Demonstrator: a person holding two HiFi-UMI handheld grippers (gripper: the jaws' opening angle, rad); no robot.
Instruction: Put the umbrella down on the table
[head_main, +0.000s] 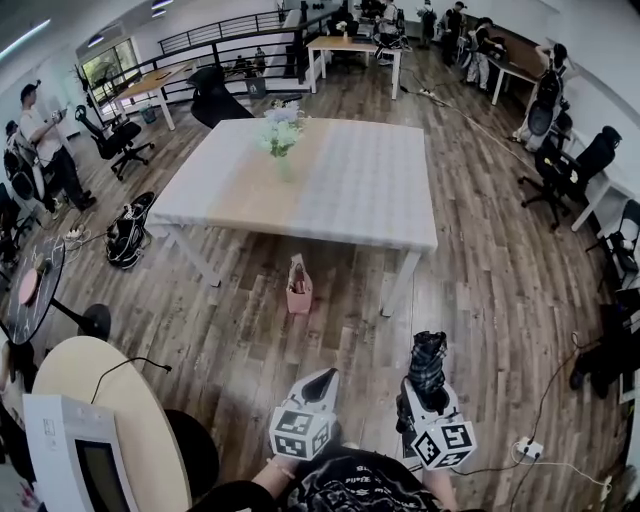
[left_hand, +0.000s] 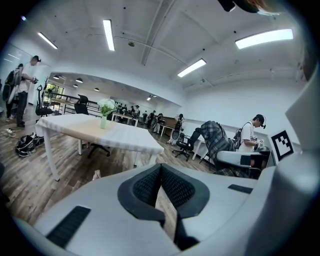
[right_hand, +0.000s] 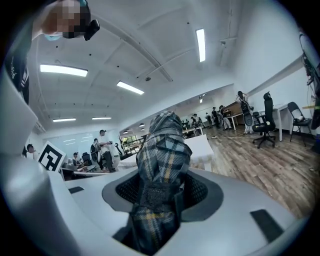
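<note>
Room: open office with a wood-plank floor (head_main: 500, 280), ceiling strip lights, desks and black office chairs (head_main: 215, 95) along the far edges, and people at the upper left and upper right of the head view.

Surface: large white table (head_main: 350, 190), centre of the head view, bare except for a vase of pale flowers (head_main: 281, 135) near its upper left. A small pink bag-like object (head_main: 299, 288) sits on the floor at its near edge.

Lower left: round light-wood table (head_main: 90, 380).

My left gripper (head_main: 325, 378): bottom centre, pointing toward the table and well short of it. Its pads meet at the tips with nothing between them.

My right gripper (head_main: 428, 392): just beside the left, to its right, aimed the same way. Its jaws are clamped on a folded plaid umbrella (head_main: 430, 355), which sticks out past the tips over the floor, well apart from the table.
</note>
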